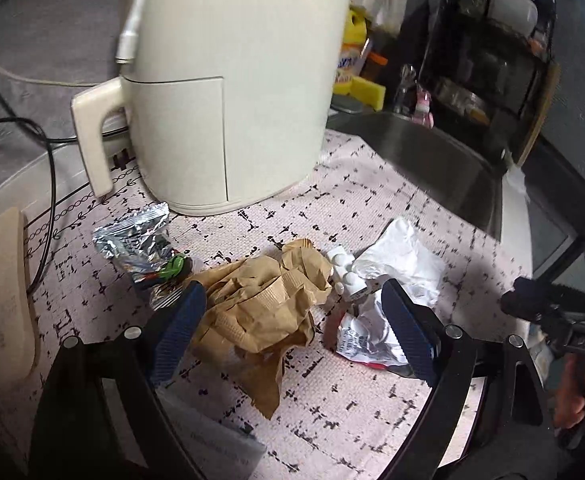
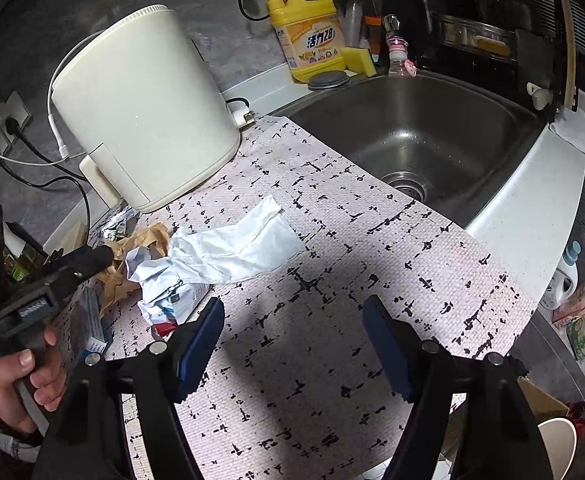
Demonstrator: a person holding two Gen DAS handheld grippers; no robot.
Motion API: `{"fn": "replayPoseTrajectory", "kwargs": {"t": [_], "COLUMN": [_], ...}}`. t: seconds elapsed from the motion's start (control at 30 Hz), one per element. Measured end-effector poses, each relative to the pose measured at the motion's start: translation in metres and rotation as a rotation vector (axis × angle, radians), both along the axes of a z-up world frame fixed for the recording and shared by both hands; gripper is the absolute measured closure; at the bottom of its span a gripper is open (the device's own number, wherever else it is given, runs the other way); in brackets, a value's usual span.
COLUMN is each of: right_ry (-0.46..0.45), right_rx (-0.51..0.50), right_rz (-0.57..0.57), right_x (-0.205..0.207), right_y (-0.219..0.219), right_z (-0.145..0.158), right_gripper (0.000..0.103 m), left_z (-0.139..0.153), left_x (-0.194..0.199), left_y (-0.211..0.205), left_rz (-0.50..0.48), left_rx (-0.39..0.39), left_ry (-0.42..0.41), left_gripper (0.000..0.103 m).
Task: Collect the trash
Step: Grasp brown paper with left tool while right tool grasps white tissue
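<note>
Countertop mat (image 1: 332, 400) held all the trash, uncollected, beside a cream appliance (image 1: 228, 80) and sink (image 2: 432, 128). Crumpled brown paper bag (image 1: 260, 312) lay between the wide-open jaws of the left gripper (image 1: 292, 320), untouched. White paper (image 2: 232, 252), a foil wrapper (image 1: 140, 240) and silver packet (image 1: 364, 340) lay nearby. The right gripper (image 2: 292, 332) hovered open over bare mat, holding nothing.

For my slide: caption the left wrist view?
Open left gripper straddling crumpled brown paper on the patterned mat.
</note>
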State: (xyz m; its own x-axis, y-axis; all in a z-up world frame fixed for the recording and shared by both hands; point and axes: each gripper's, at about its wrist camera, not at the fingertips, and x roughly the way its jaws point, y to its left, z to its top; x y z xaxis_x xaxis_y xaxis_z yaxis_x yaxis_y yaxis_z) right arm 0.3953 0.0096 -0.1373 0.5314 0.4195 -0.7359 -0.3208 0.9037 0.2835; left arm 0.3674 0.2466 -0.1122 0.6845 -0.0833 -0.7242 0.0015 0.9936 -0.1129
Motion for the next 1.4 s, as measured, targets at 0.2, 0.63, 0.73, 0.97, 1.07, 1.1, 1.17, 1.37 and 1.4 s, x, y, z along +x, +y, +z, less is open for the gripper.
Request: {"fn": "replayPoseTrajectory", "kwargs": {"t": [0.2, 0.63, 0.73, 0.97, 1.07, 1.1, 1.17, 1.37, 1.4], "right_ry": [0.006, 0.018, 0.013, 0.009, -0.001, 0.008, 0.029, -0.005, -0.01], "right_rx": [0.002, 0.009, -0.006, -0.069, -0.111, -0.109, -0.087, -0.074, -0.068], "right_rz": [0.013, 0.06, 0.075, 0.087, 0.097, 0.099, 0.097, 0.083, 0.081], "right_x": [0.008, 0.03, 0.038, 0.053, 0.056, 0.059, 0.061, 0.051, 0.049], "right_y": [0.005, 0.026, 0.035, 0.049, 0.054, 0.054, 0.051, 0.043, 0.041], "right_z": [-0.005, -0.015, -0.019, -0.034, -0.035, -0.035, -0.035, -0.022, -0.018], "right_gripper": [0.032, 0.038, 0.039, 0.05, 0.083, 0.09, 0.099, 0.101, 0.101], "left_z": [-0.006, 0.03, 0.036, 0.025, 0.02, 0.019, 0.02, 0.031, 0.033], "left_x": [0.007, -0.027, -0.035, -0.051, -0.061, -0.064, -0.071, -0.096, -0.098], "left_y": [-0.006, 0.029, 0.039, 0.058, 0.066, 0.068, 0.073, 0.083, 0.084], "left_rz": [-0.019, 0.025, 0.033, 0.089, 0.106, 0.112, 0.117, 0.145, 0.145], "left_rx": [0.074, -0.096, -0.144, -0.134, -0.129, -0.131, -0.16, -0.217, -0.222], "left_ry": [0.022, -0.079, -0.091, -0.051, -0.037, -0.034, -0.043, -0.1, -0.107], "left_gripper": [0.051, 0.074, 0.071, 0.069, 0.069, 0.069, 0.069, 0.069, 0.069]}}
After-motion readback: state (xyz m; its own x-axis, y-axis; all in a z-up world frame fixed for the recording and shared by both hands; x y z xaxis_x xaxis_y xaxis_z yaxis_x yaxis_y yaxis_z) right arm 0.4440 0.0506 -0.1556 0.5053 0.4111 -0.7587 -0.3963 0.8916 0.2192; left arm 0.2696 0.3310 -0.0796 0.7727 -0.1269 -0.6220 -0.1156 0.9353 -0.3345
